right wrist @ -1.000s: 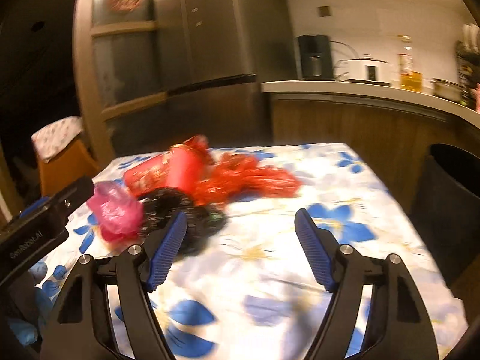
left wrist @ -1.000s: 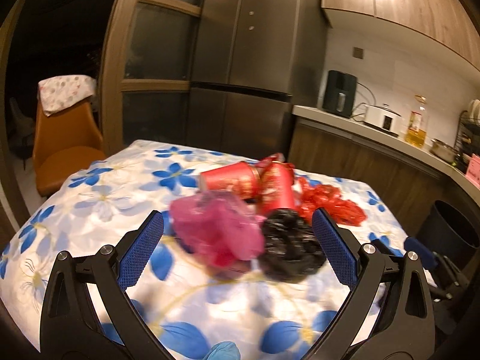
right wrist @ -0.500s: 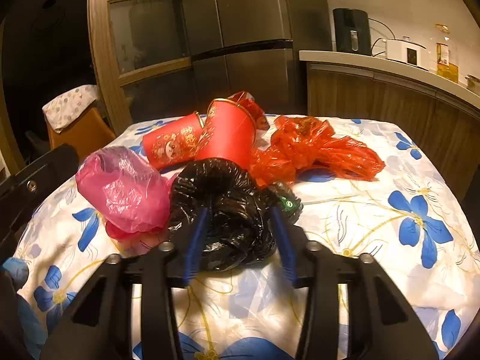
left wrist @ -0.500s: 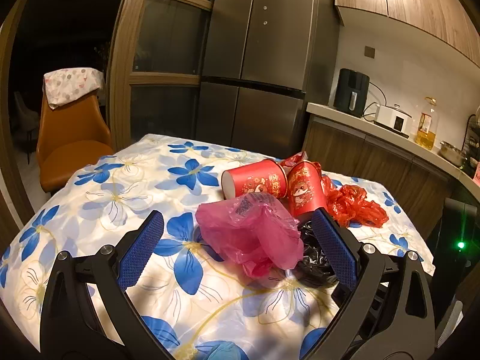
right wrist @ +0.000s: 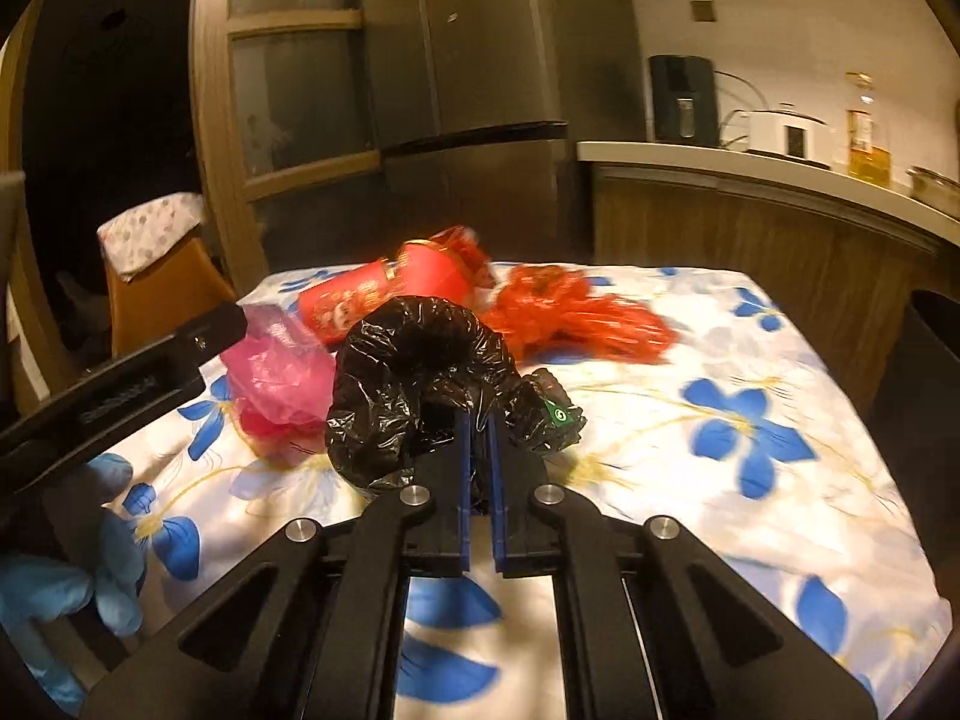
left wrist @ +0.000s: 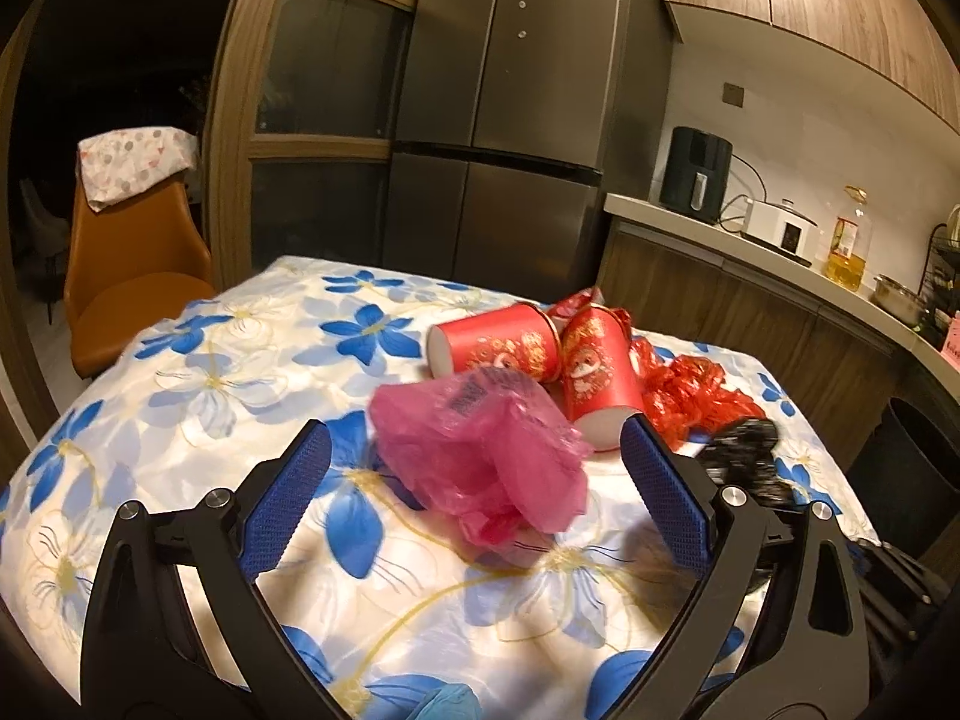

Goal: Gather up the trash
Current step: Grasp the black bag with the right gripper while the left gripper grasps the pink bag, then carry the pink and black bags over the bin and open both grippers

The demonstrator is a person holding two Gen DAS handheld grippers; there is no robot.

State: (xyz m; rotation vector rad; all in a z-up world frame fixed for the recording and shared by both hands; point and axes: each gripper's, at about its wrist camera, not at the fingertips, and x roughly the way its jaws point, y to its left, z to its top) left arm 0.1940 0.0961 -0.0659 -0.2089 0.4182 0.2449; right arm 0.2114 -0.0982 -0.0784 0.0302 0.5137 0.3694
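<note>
My right gripper is shut on a crumpled black plastic bag and holds it above the floral tablecloth; the bag also shows blurred in the left wrist view. My left gripper is open, its fingers either side of a pink plastic bag, not touching it. The pink bag also shows in the right wrist view. Two red paper cups lie behind it, with a red plastic bag to their right.
A dark trash bin stands right of the table, below the kitchen counter. An orange chair stands at the far left. A fridge is behind the table.
My right gripper closed on the black bag and lifted it to the right, away from the pink bag. My left gripper stayed open around the pink bag.
</note>
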